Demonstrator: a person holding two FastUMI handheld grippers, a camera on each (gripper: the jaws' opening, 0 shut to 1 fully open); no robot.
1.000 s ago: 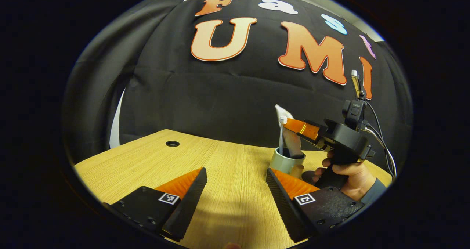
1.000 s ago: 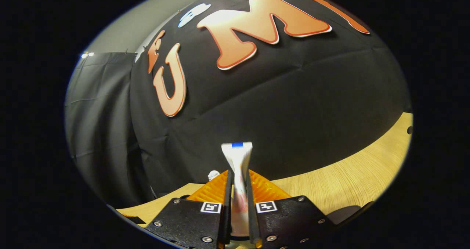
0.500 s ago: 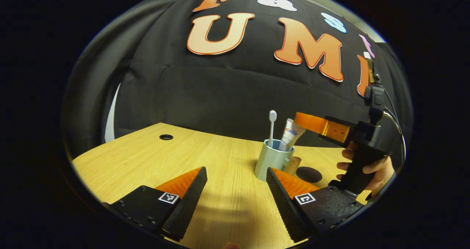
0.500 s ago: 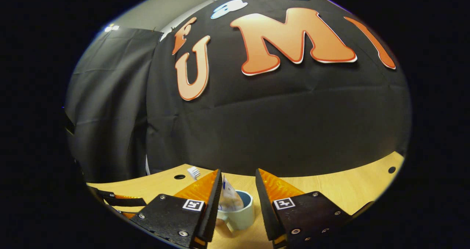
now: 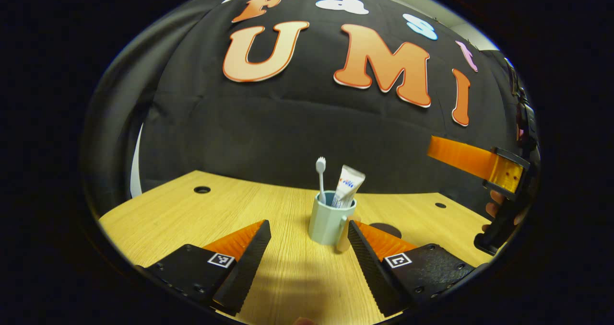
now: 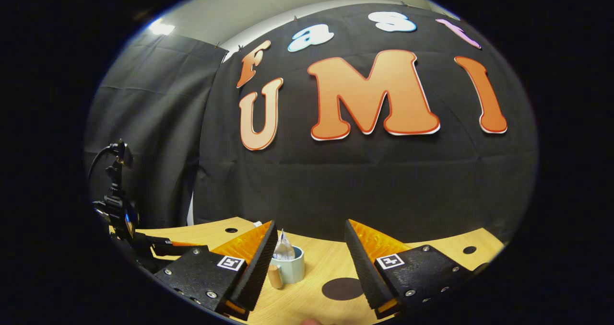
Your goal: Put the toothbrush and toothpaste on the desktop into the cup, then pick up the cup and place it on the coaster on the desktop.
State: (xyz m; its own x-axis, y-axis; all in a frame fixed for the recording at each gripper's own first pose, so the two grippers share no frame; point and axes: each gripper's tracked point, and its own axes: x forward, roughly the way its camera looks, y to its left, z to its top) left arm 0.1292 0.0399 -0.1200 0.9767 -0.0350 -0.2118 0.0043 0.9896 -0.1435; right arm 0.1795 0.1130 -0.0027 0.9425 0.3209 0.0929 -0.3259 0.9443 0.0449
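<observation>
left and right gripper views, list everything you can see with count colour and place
pale blue-grey ceramic cup with a wooden handle: one, standing on the desk, beside the coaster
white plastic toothbrush: one, upright in the cup, head up
white toothpaste tube: one, leaning in the cup next to the toothbrush
dark round coaster: one, flat on the desk, nothing on it
light wooden desk: one, with small dark round holes
black cloth wall: behind the desk
left gripper: one, jaws open, low over the desk facing the cup
right gripper: one, jaws open, above the desk
hand: one, on the right gripper's handle
</observation>
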